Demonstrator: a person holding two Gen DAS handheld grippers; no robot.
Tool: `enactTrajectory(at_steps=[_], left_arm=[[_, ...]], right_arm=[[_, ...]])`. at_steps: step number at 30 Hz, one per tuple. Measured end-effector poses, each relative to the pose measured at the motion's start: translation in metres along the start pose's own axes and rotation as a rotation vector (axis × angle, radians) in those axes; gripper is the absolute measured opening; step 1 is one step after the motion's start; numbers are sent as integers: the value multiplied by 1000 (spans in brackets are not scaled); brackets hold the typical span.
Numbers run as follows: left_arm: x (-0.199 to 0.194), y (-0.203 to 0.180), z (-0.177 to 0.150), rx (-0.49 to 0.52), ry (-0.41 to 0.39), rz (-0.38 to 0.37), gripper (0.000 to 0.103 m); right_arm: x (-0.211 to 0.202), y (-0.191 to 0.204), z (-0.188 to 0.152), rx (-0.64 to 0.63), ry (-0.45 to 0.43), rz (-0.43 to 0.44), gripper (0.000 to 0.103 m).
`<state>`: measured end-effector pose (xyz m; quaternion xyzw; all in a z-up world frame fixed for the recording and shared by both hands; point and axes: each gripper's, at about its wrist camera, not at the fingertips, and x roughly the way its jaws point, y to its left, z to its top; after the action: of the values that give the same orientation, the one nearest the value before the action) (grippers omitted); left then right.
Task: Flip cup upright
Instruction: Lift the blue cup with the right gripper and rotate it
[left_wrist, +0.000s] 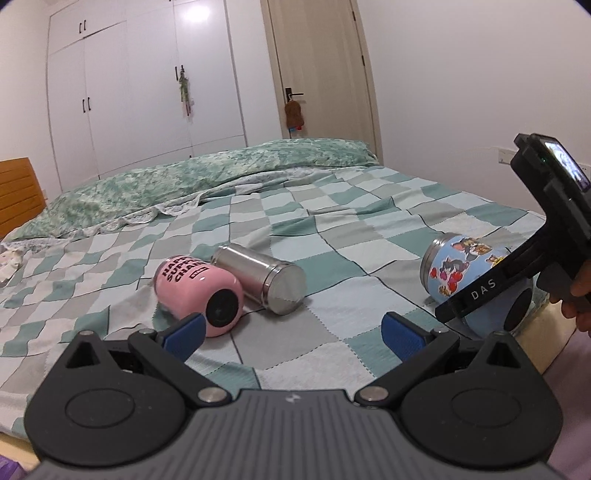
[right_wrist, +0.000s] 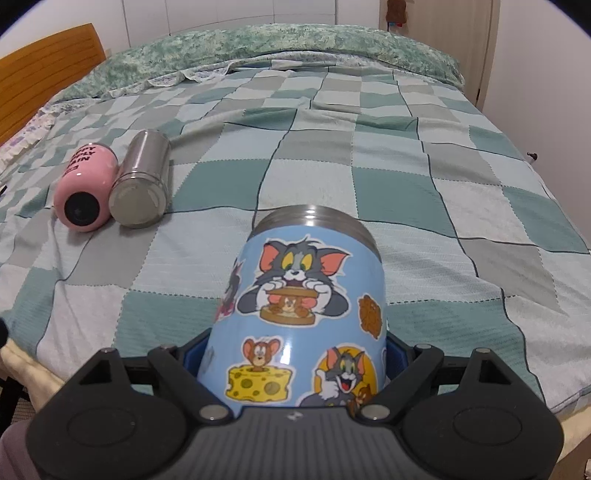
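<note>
A light blue cup with cartoon cat and mouse stickers (right_wrist: 303, 306) lies on its side near the bed's front right edge, steel rim pointing away from me. My right gripper (right_wrist: 295, 360) is shut on its base end, blue pads against both sides. In the left wrist view the same cup (left_wrist: 461, 269) shows at the right with the right gripper (left_wrist: 476, 295) over it. A pink cup (left_wrist: 195, 291) and a steel cup (left_wrist: 262, 277) lie on their sides touching each other. My left gripper (left_wrist: 291, 332) is open and empty just in front of them.
The bed has a green and grey checked cover (right_wrist: 369, 166). A green quilt (left_wrist: 184, 181) lies along its far side. A wooden headboard (right_wrist: 44, 70) stands at the left. White wardrobes (left_wrist: 140, 85) and a door (left_wrist: 317, 70) stand behind the bed.
</note>
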<state>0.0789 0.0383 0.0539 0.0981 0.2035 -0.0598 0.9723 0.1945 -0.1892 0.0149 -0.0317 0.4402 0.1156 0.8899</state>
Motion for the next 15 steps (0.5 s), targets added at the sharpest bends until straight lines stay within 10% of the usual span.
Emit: enactTrajectory(at_steps=[7,15], left_arm=[[-8,-3,1,-4,9,27,103],[-8,-24,18,15,33,24,103]], right_arm=[[-2,-4,4,12,5,7,102],[-67,-34,-9,-4,-220,83,103]])
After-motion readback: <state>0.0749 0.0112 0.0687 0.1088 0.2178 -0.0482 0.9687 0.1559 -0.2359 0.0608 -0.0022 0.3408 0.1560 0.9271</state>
